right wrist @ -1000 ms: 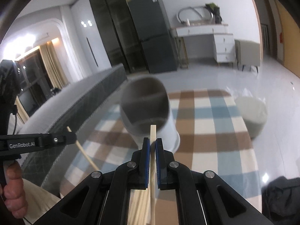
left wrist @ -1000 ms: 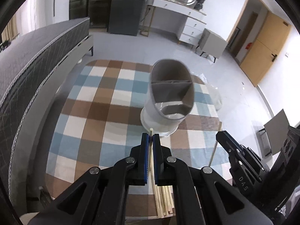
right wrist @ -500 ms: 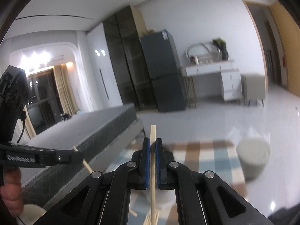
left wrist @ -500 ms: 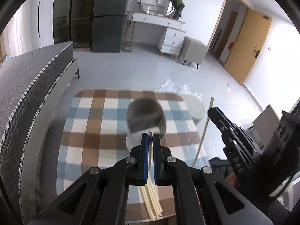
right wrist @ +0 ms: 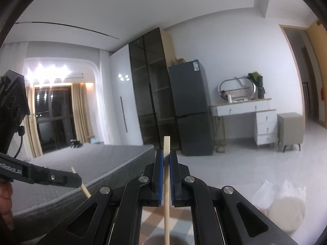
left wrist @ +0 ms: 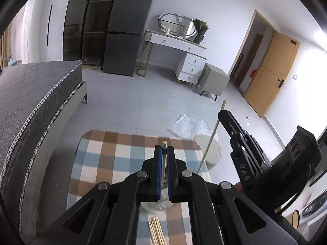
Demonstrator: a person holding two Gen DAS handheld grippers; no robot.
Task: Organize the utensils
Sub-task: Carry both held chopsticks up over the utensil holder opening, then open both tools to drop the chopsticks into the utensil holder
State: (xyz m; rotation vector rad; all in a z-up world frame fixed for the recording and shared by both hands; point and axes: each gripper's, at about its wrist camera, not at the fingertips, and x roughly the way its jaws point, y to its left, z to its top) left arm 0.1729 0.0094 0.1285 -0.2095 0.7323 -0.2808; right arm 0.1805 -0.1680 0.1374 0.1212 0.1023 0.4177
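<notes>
My left gripper (left wrist: pixel 164 147) is shut on a pale wooden chopstick (left wrist: pixel 163 163), held above the checked tablecloth (left wrist: pixel 114 159). Under its fingers shows a bit of the white utensil holder (left wrist: pixel 155 207). Several loose chopsticks (left wrist: pixel 156 232) lie on the cloth near the front edge. My right gripper (right wrist: pixel 167 152) is shut on another chopstick (right wrist: pixel 166 183) that runs upright between its pads and points level across the room. In the left wrist view the right gripper (left wrist: pixel 221 115) stands at the right with its chopstick (left wrist: pixel 212 136) slanting down. The holder's rim (right wrist: pixel 161 239) peeks in at the bottom of the right wrist view.
A grey bed (left wrist: pixel 30 102) runs along the left of the table. A round white stool (left wrist: pixel 210 151) and crumpled plastic (left wrist: pixel 188 124) lie on the floor beyond the table. A dark fridge (left wrist: pixel 124 30), a white dresser (left wrist: pixel 179 51) and a wooden door (left wrist: pixel 269 73) line the far walls.
Both grippers have risen with their chopsticks. The holder has slid from mid-view down under the fingers in both views. The right gripper has tilted up to face the room.
</notes>
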